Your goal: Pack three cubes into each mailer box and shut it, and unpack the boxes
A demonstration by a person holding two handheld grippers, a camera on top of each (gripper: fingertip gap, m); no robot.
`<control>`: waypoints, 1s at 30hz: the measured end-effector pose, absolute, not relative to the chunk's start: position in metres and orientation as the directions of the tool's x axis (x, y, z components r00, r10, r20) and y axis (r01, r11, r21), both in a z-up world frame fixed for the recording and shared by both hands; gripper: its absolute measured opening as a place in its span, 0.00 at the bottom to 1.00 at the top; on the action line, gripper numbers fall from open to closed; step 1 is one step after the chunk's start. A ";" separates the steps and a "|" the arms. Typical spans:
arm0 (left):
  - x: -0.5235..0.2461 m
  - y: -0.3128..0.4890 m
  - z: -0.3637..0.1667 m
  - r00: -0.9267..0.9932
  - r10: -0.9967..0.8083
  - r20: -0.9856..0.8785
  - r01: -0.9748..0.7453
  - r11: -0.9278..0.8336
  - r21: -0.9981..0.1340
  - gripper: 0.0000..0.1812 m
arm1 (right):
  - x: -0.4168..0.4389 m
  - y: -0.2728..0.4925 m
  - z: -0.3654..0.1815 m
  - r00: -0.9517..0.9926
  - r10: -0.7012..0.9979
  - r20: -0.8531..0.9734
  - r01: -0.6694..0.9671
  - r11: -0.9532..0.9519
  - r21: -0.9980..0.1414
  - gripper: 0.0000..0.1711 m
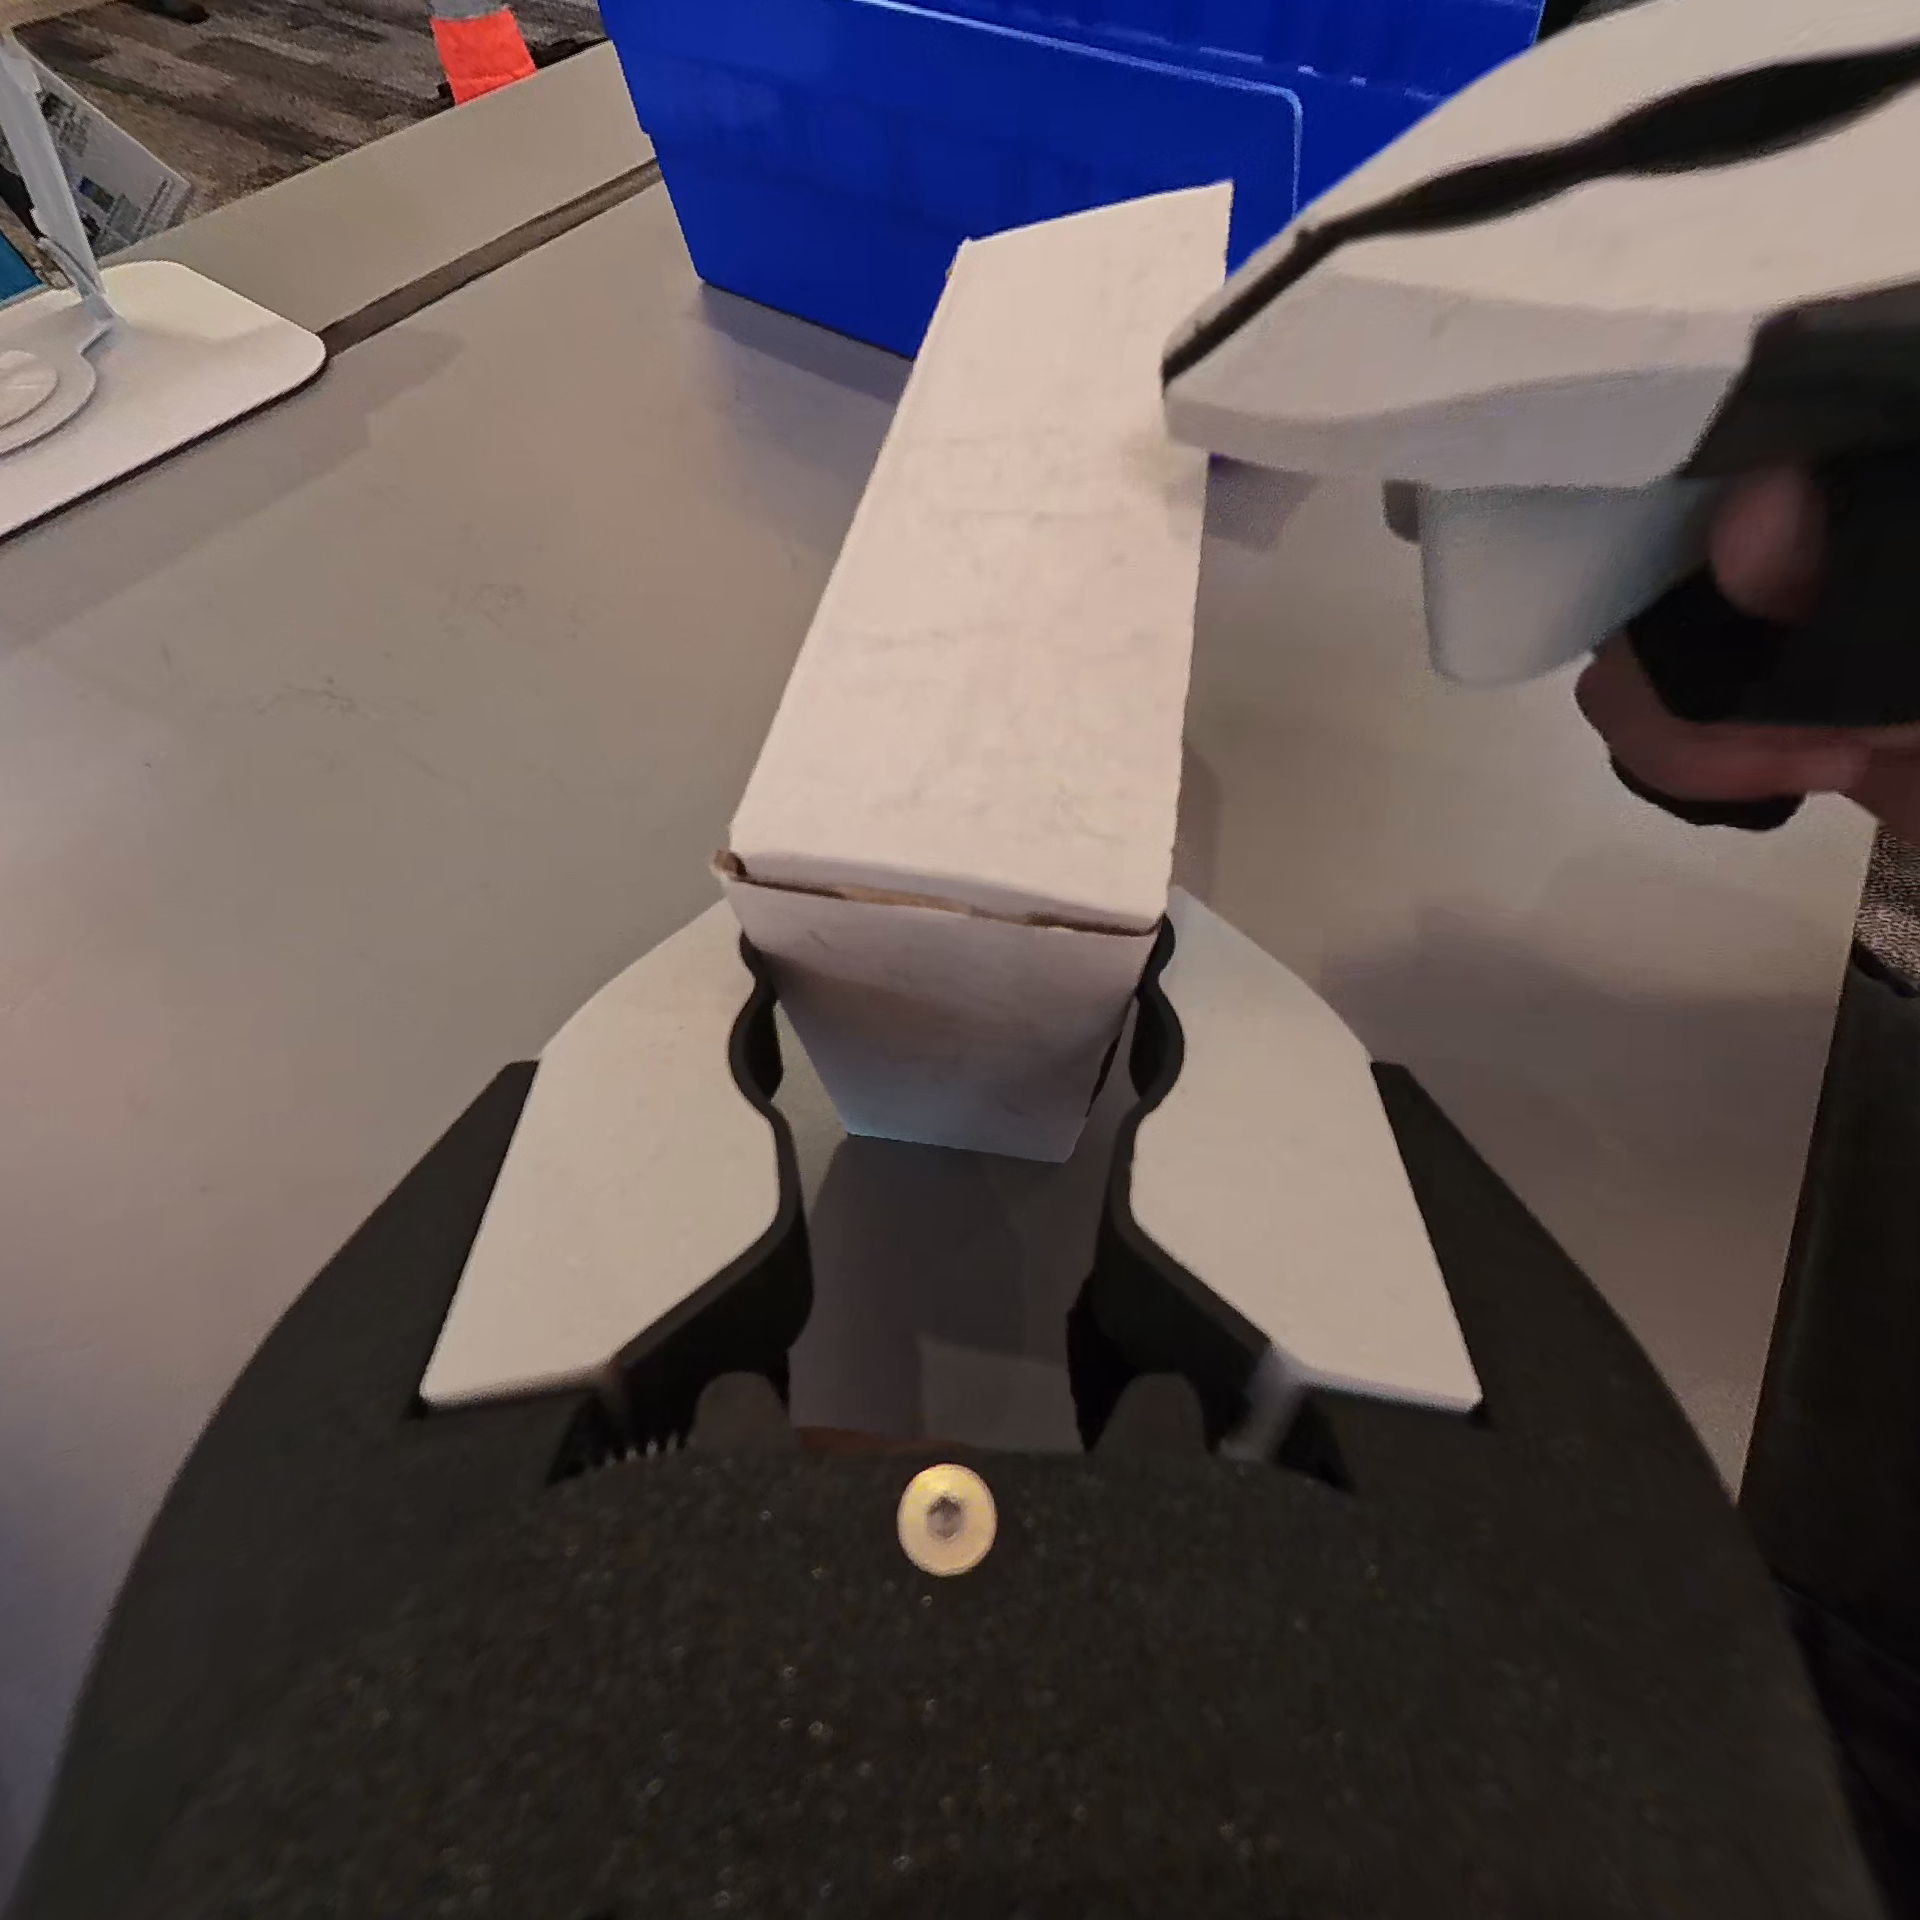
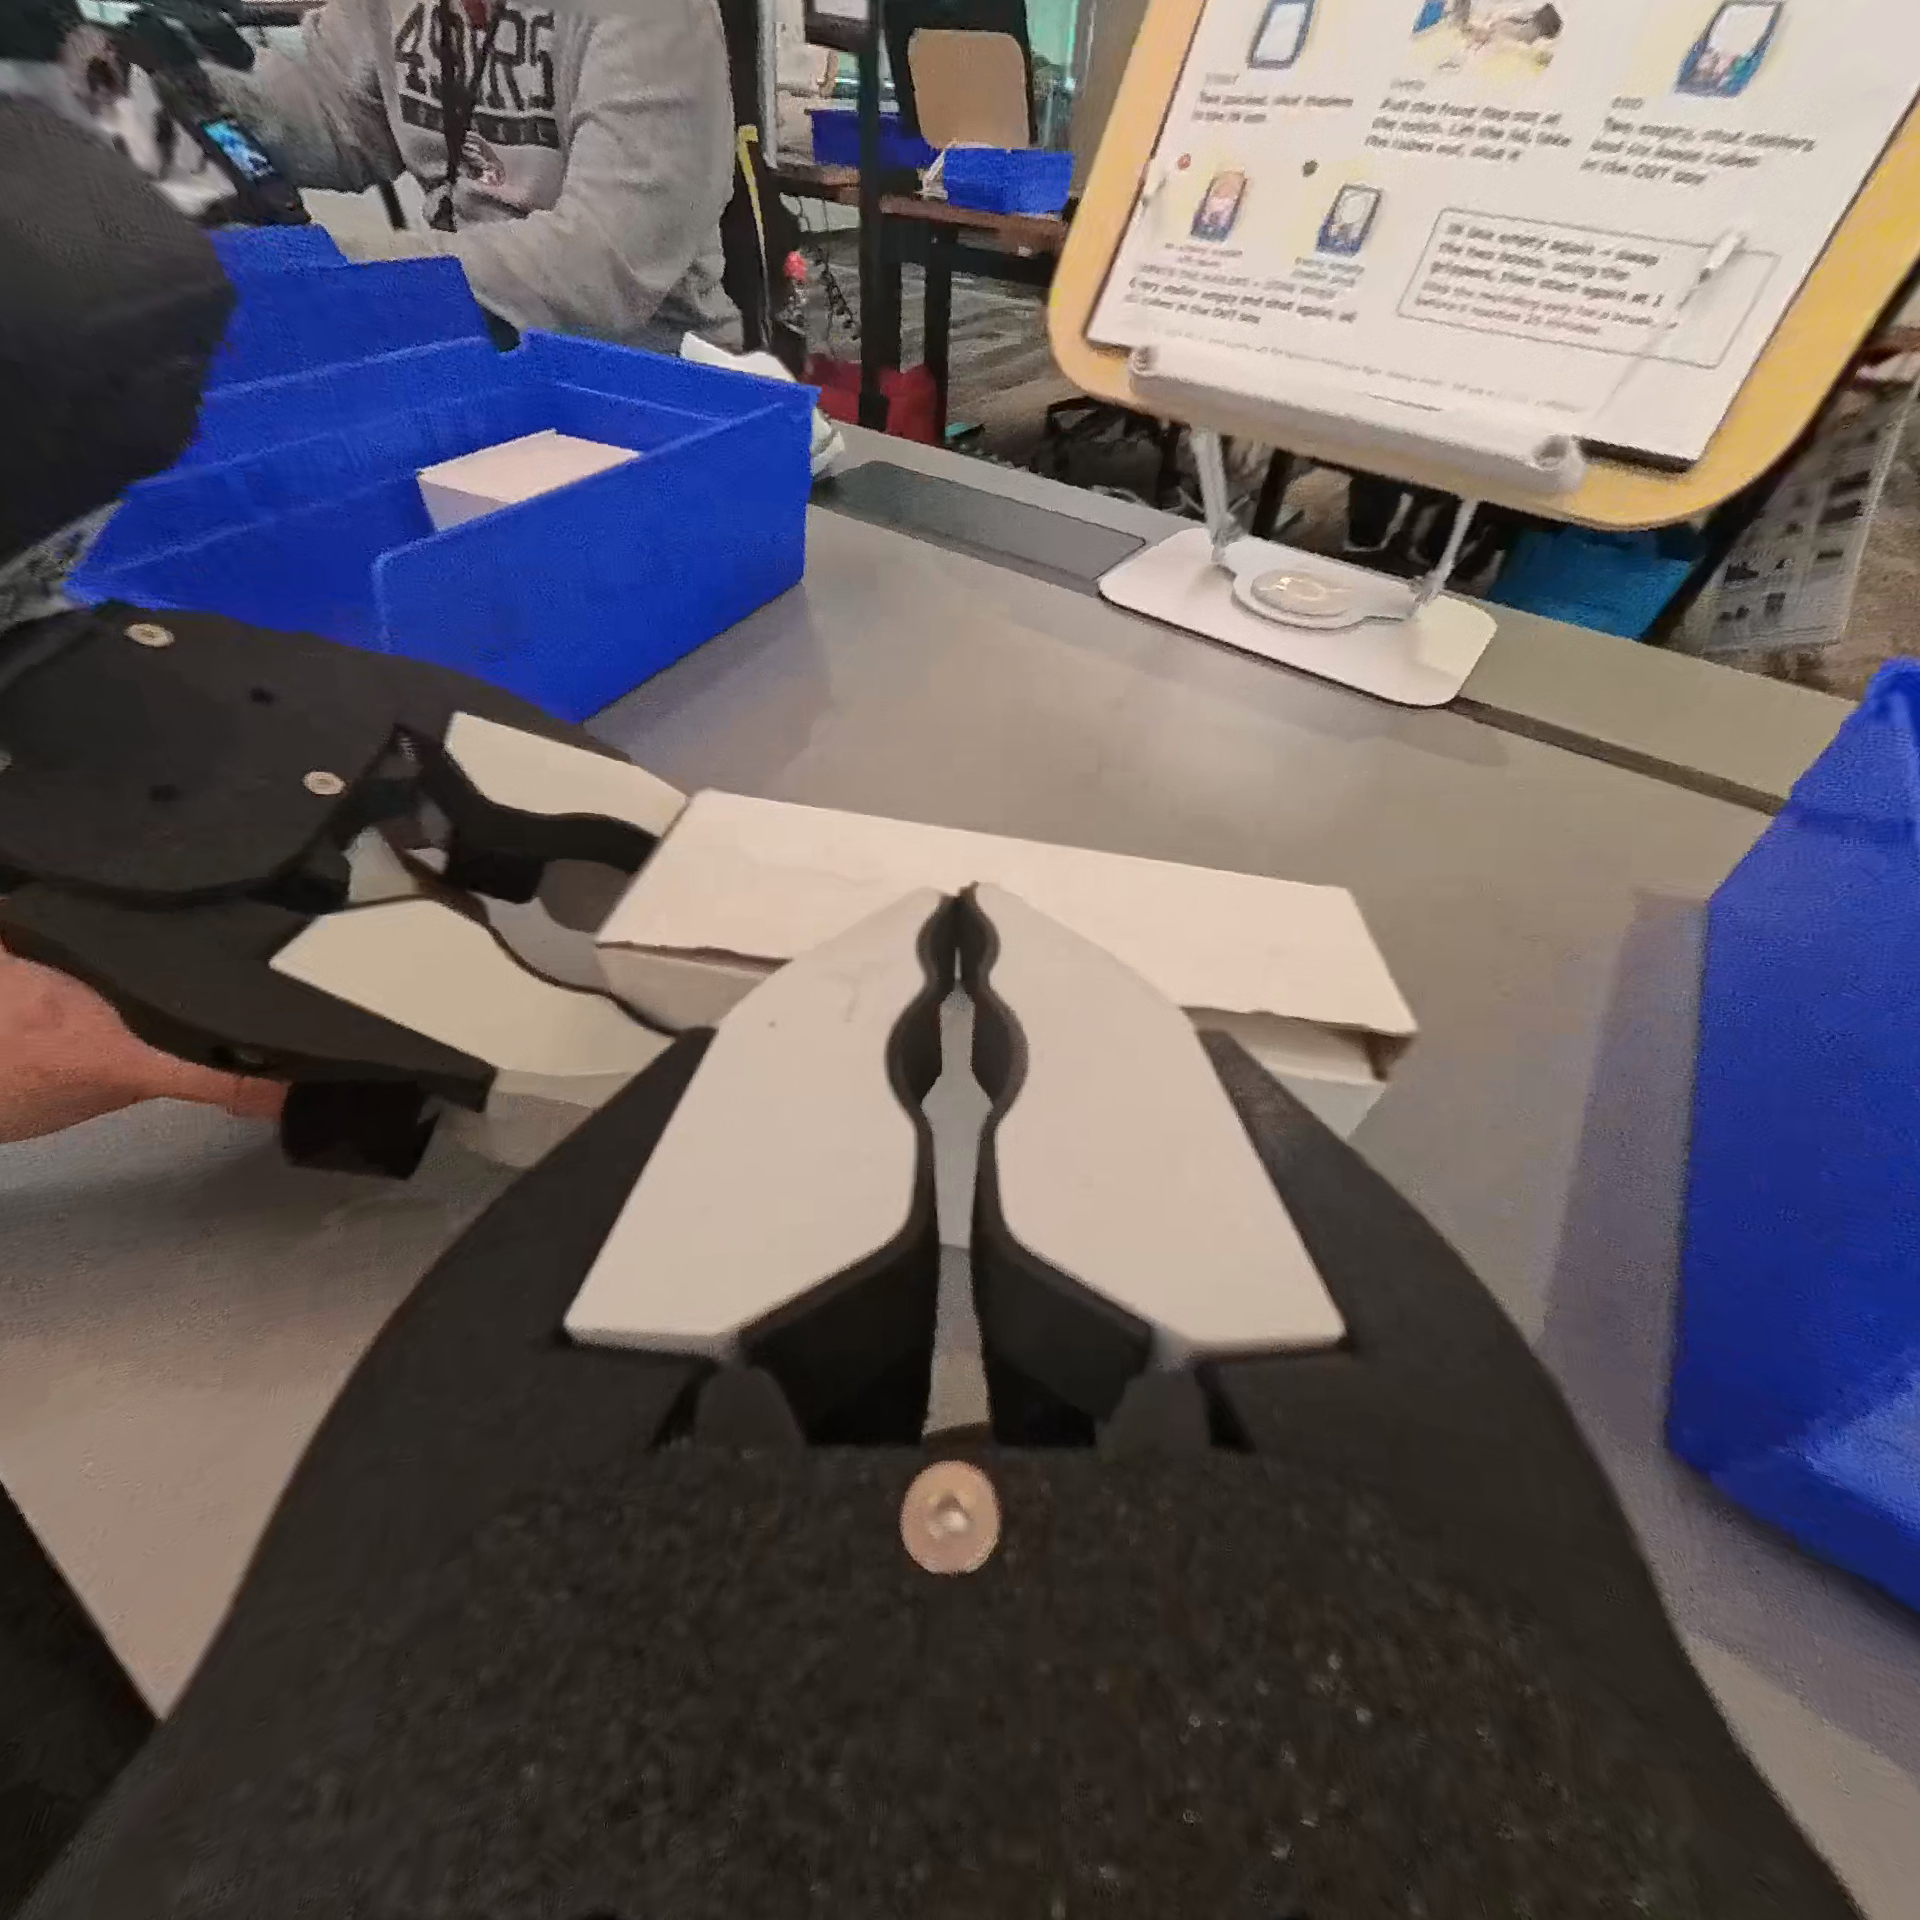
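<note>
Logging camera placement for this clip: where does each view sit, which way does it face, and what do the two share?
Left wrist view: sits on the left gripper, looking along the closed white cardboard mailer box clamped at its near end, toward a blue plastic bin; the right gripper and a hand show.
Right wrist view: sits on the shut right gripper above the box, facing a paper instruction sheet on a stand; the left gripper shows.
Shared: box, both grippers, grey table.
</note>
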State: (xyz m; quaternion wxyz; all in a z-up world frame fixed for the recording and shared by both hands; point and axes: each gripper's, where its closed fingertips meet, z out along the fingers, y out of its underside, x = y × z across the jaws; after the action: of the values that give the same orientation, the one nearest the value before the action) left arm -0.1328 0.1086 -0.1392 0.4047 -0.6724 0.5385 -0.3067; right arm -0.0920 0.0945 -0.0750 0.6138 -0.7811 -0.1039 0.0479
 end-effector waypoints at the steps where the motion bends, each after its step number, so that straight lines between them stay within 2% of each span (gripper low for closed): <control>1: -0.133 0.109 -0.139 0.232 -0.972 -0.024 -0.475 -0.092 -0.875 0.36 | -0.085 0.096 -0.080 0.978 0.209 0.029 0.082 -0.249 -0.965 0.00; 9: -0.133 0.108 -0.139 0.232 -0.972 -0.025 -0.477 -0.092 -0.874 0.36 | -0.078 0.097 -0.087 0.978 0.208 0.007 0.059 -0.245 -0.968 0.00; 15: -0.133 0.108 -0.139 0.228 -0.973 -0.021 -0.475 -0.092 -0.875 0.36 | -0.021 0.102 -0.082 0.998 0.065 0.010 0.025 -0.242 -0.970 0.00; 19: -0.133 0.108 -0.139 0.227 -0.974 -0.021 -0.475 -0.092 -0.875 0.36 | -0.018 0.102 -0.091 0.995 0.076 0.060 0.078 -0.256 -0.964 0.00; 27: -0.133 0.107 -0.139 0.227 -0.974 -0.021 -0.476 -0.092 -0.874 0.36 | -0.010 0.099 -0.078 0.998 0.066 -0.007 0.006 -0.188 -0.982 0.00; 30: -0.133 0.108 -0.139 0.230 -0.973 -0.022 -0.476 -0.092 -0.875 0.36 | -0.009 0.100 -0.089 0.998 0.058 -0.022 -0.010 -0.209 -0.978 0.00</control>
State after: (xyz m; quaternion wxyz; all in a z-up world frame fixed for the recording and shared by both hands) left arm -0.1331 0.1078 -0.1393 0.4042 -0.6720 0.5389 -0.3075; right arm -0.0085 0.1001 -0.0893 0.6286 -0.7771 -0.0155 0.0268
